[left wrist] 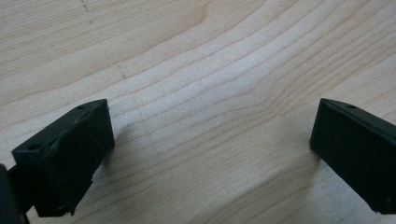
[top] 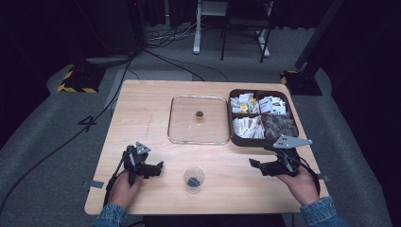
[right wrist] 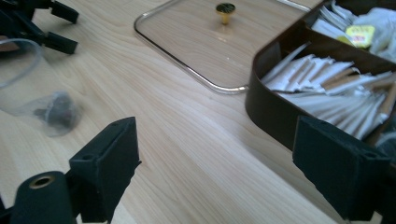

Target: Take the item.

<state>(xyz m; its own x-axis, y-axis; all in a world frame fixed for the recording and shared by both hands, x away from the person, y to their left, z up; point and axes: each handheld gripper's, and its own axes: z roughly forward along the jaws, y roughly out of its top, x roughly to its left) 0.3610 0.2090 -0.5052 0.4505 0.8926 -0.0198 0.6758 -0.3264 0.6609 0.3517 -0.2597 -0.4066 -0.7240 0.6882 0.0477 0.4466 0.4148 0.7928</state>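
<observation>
A clear plastic cup [top: 194, 178] with a small dark thing in its bottom stands near the table's front edge, between the two hands; the same cup [right wrist: 32, 93] sits at the left of the right gripper view. My left gripper [top: 158, 166] rests low on the table left of the cup, open, and in its own view the left gripper [left wrist: 212, 140] has only bare wood between its jaws. My right gripper [top: 255, 165] is open too, right of the cup and just in front of the brown box [top: 236, 138]. Nothing is held by the right gripper [right wrist: 215, 163].
A clear glass lid [top: 197, 119] with a gold knob [top: 199, 114] lies flat mid-table. The brown divided box [right wrist: 268, 105] at the right holds several white sachets [right wrist: 322, 84] and packets. Chair and desk legs stand on the floor beyond the table.
</observation>
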